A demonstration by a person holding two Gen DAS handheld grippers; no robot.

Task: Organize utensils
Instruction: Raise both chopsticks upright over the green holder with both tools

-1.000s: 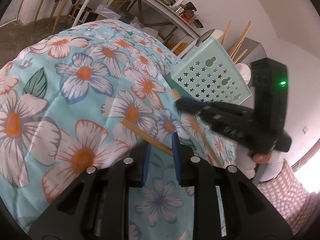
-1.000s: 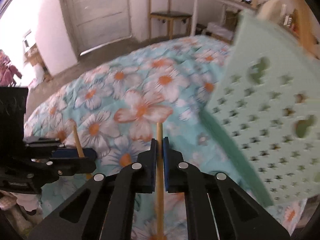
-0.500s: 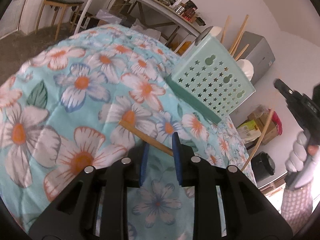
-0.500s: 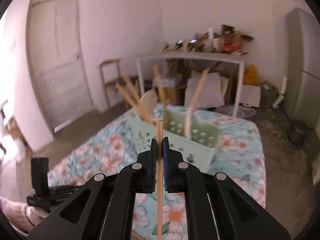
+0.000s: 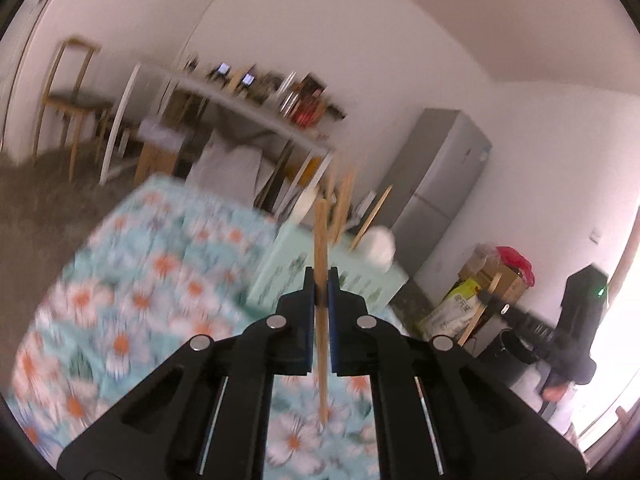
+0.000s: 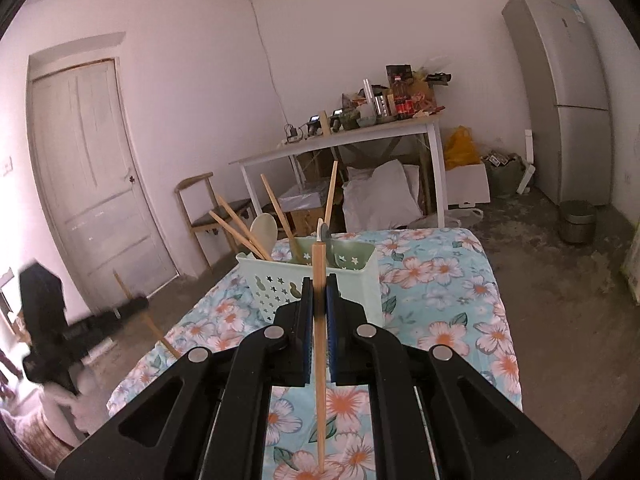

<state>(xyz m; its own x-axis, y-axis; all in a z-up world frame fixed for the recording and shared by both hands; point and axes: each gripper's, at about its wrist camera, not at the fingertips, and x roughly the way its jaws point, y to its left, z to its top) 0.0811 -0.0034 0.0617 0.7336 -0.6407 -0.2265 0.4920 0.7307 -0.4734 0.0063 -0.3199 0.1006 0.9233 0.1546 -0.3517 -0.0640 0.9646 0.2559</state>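
A mint-green star-punched basket [image 6: 360, 280] stands on the floral cloth [image 6: 440, 280], holding several wooden chopsticks and a pale spoon [image 6: 264, 228]. My right gripper [image 6: 320, 286] is shut on a wooden chopstick [image 6: 319, 264] that stands upright between its pads, just short of the basket. My left gripper [image 5: 321, 280] has its jaws closing, and the pads press on another chopstick [image 5: 320, 240], lifted above the cloth. This view is blurred, with the basket [image 5: 280, 272] ahead. Each gripper shows in the other's view: the left gripper [image 6: 140, 304] at the left, the right gripper [image 5: 486, 300] at the right.
Behind the cloth-covered table stand a cluttered white table [image 6: 340, 140], a wooden chair [image 6: 200, 208] and a door [image 6: 88, 180]. A grey fridge [image 6: 568, 100] and a metal bin [image 6: 576, 220] are at the right. A person's hand [image 6: 88, 400] holds the left gripper.
The left gripper shut on the chopstick that lay on the cloth and lifted it. The right gripper swung up and back from beside the basket, still gripping its chopstick.
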